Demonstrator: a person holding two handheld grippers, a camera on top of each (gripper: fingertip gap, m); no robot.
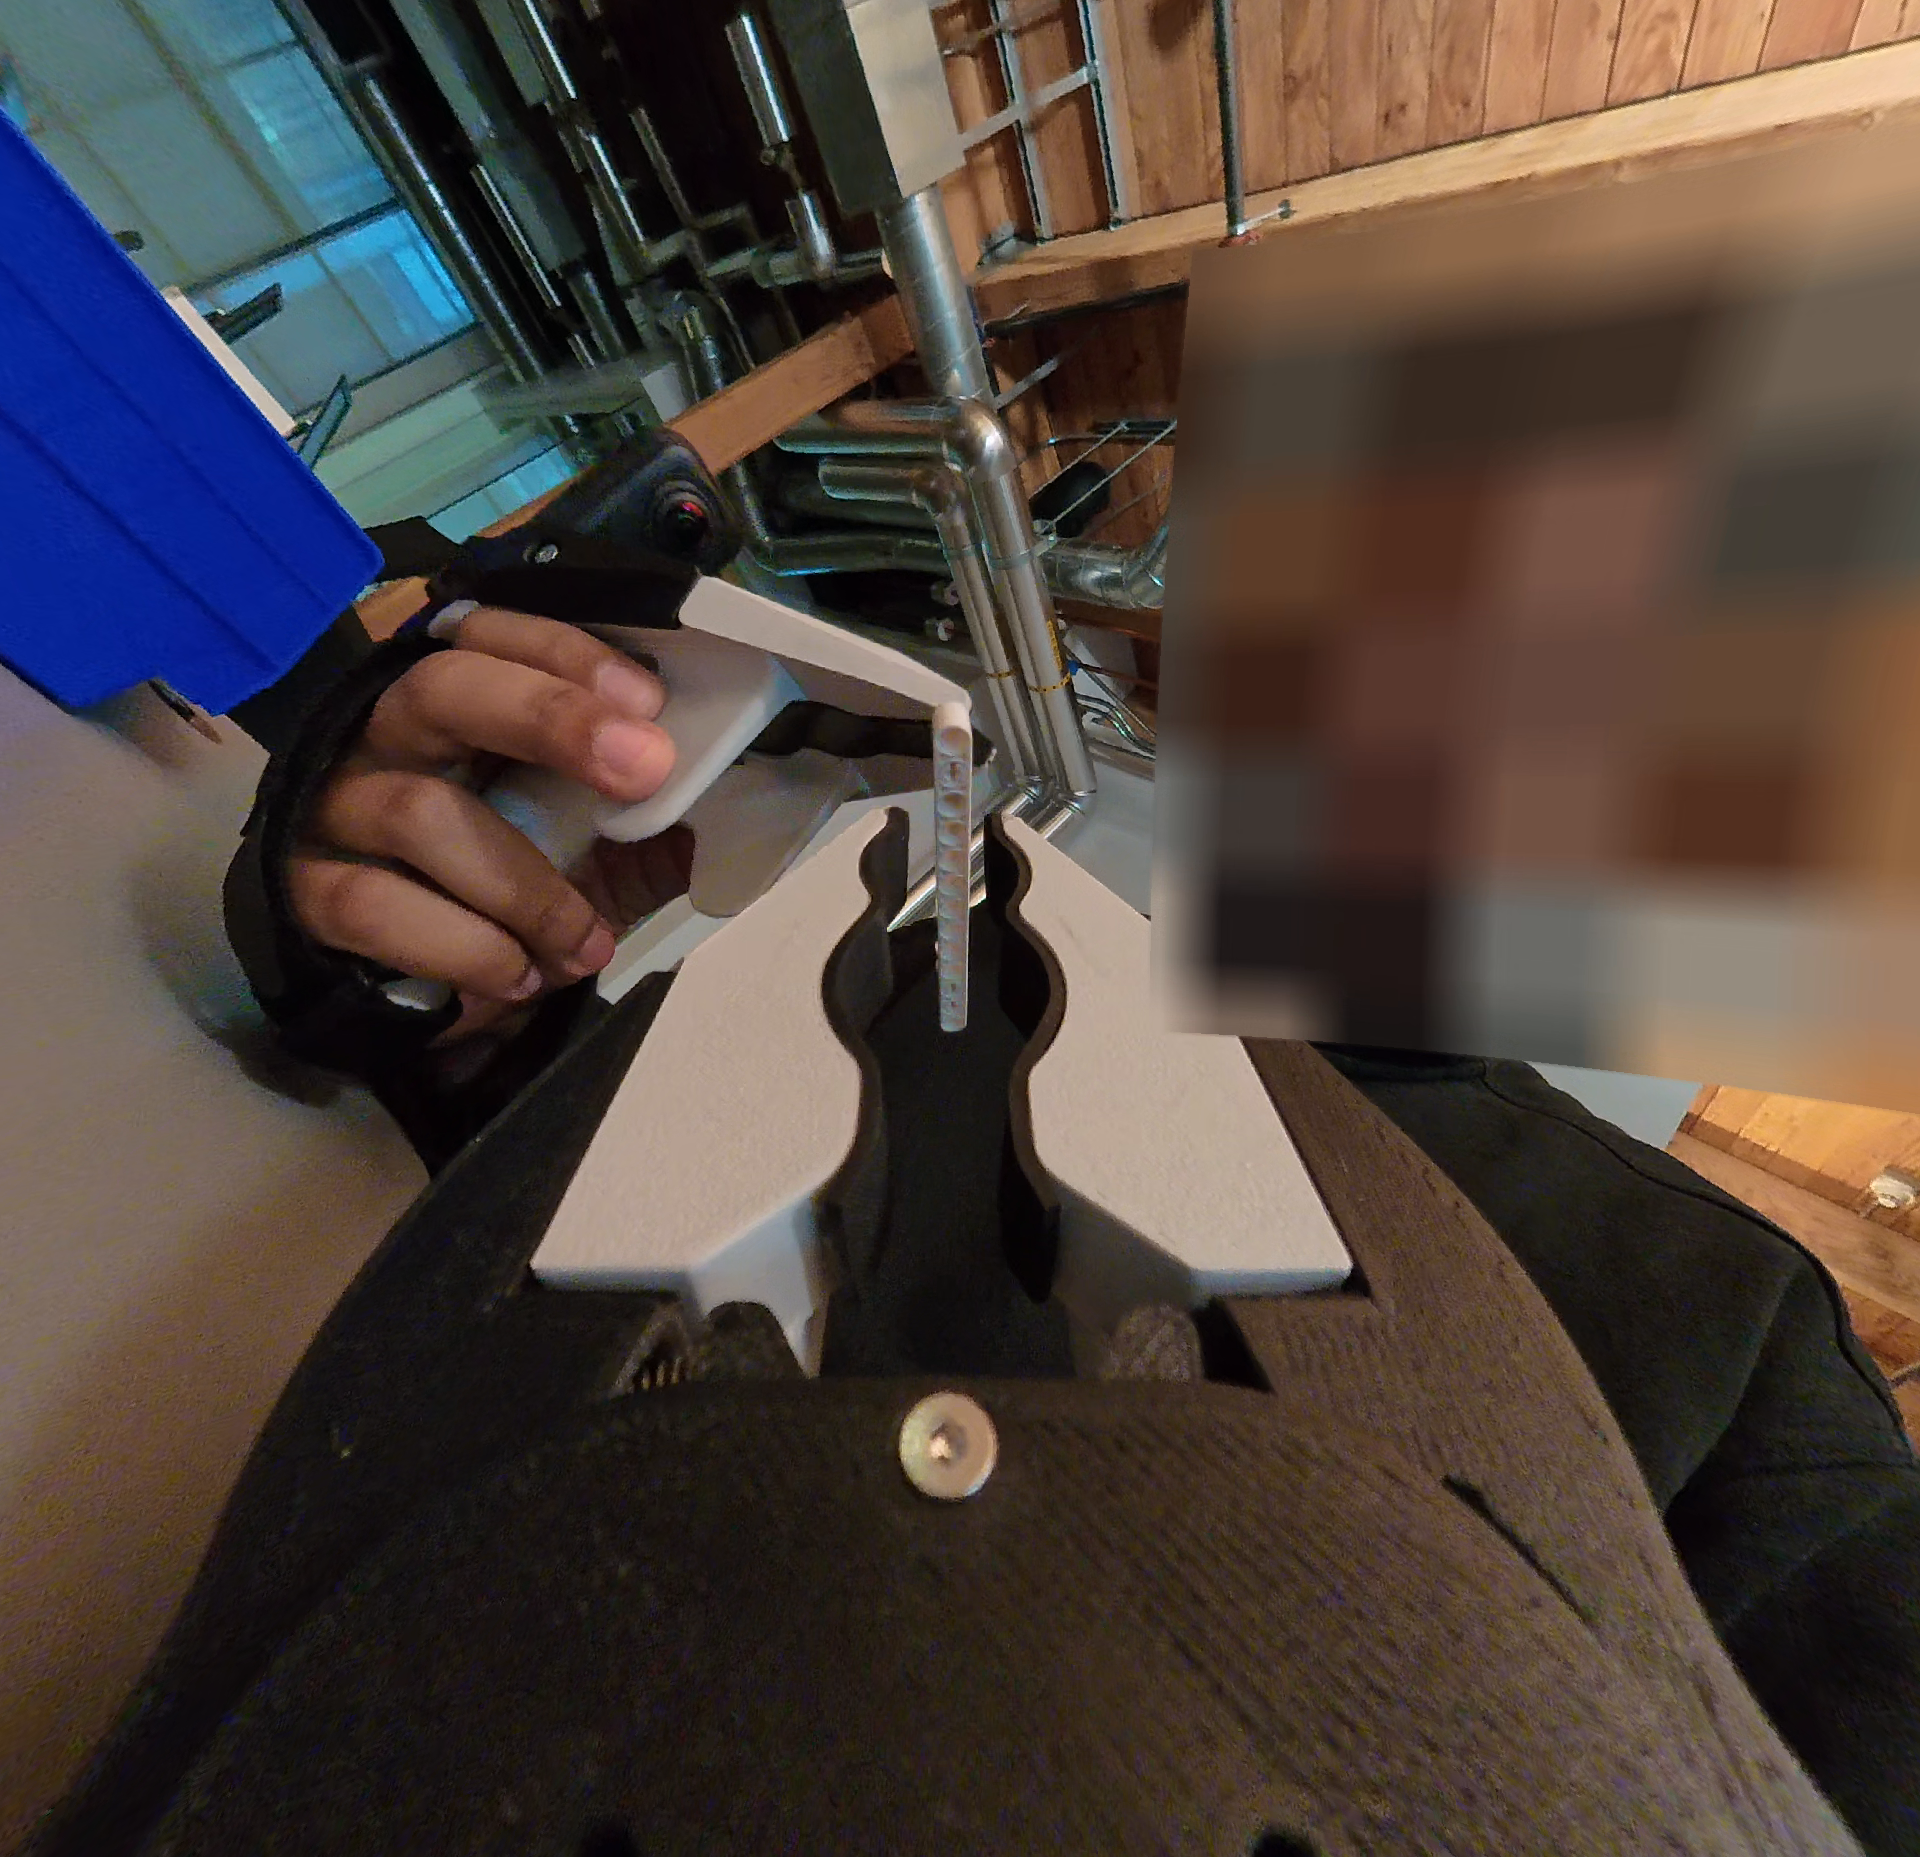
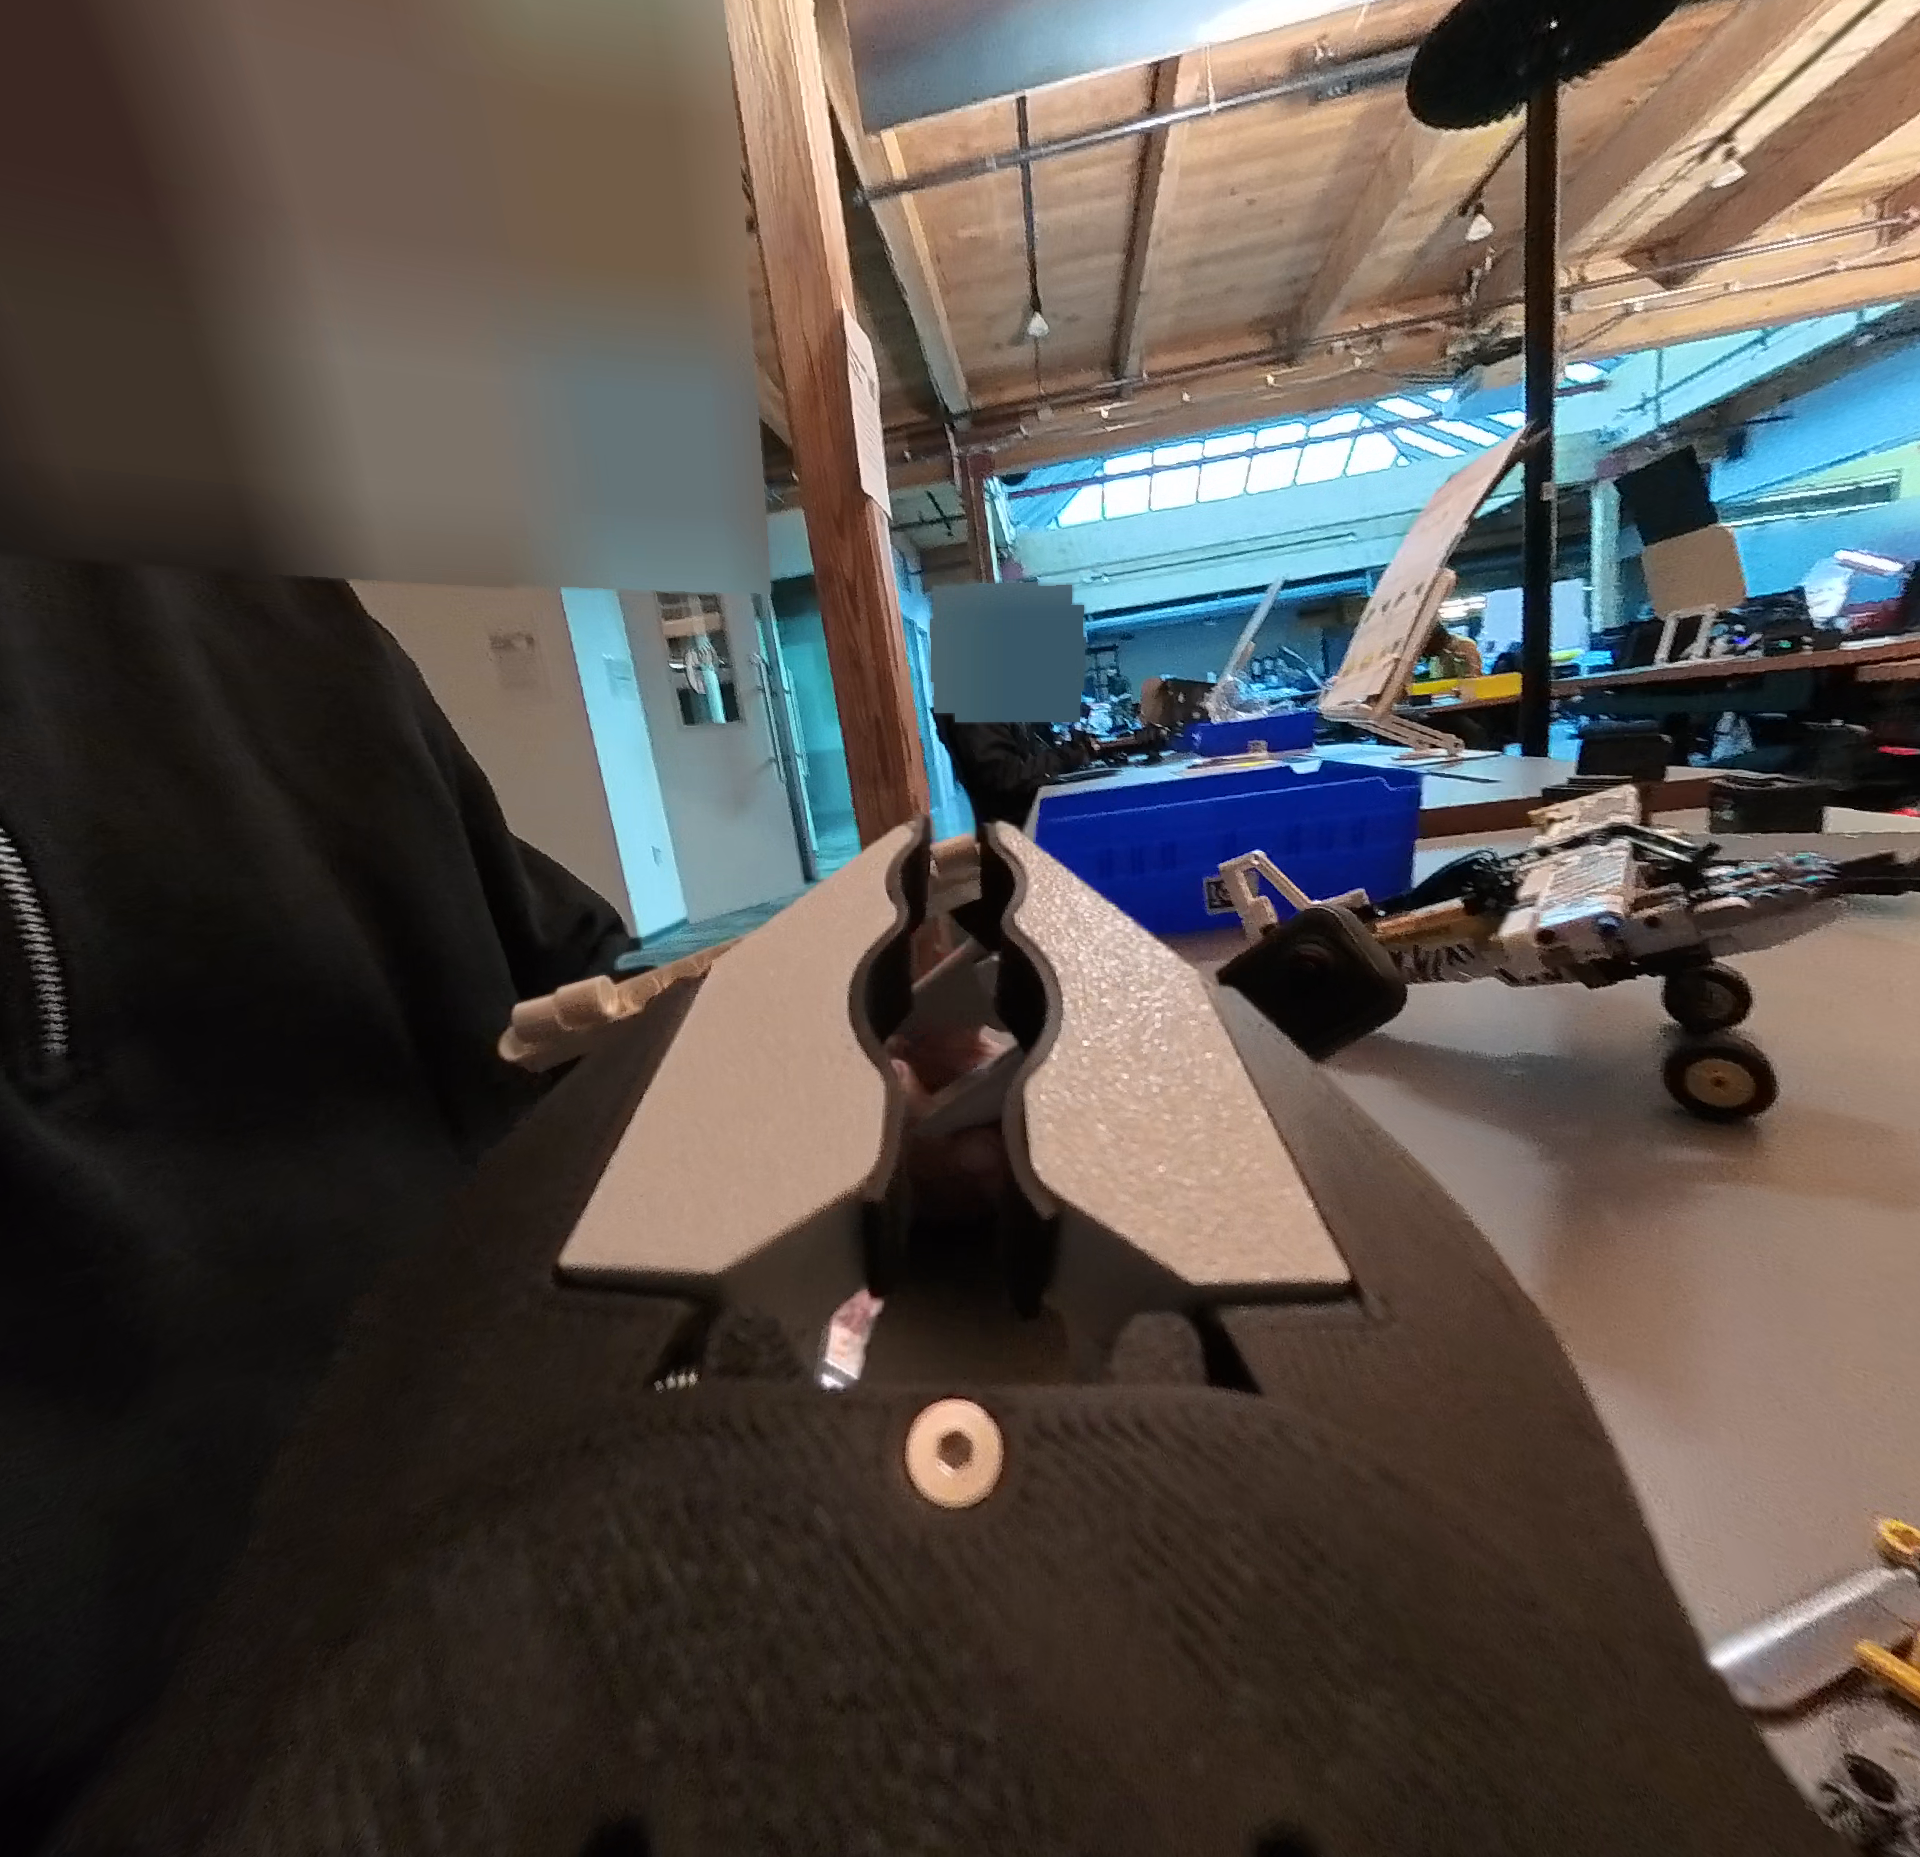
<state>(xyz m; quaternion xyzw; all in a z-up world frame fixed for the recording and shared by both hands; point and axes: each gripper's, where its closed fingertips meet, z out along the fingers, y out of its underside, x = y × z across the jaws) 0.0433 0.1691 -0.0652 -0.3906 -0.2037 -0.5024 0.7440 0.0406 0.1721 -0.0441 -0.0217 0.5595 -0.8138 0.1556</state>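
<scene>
My right hand-held gripper (image 2: 958, 857) pinches the white beam (image 1: 953, 934) by its end, so it hangs free between my left hand-held gripper's (image 1: 951, 826) slightly parted fingers, touching neither.

Counts across the two wrist views

Two tools (image 1: 948, 820) (image 2: 961, 841), one white perforated beam (image 1: 953, 872), two blue bins (image 2: 1226, 851) (image 2: 1252, 732), one toy vehicle (image 2: 1558, 903) with two wheels visible on the tabletop (image 2: 1662, 1236), one hand (image 1: 468, 820).

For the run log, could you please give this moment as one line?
left gripper open, white perforated beam between its fingers | right gripper shut on beam's end | wheeled model on table
</scene>
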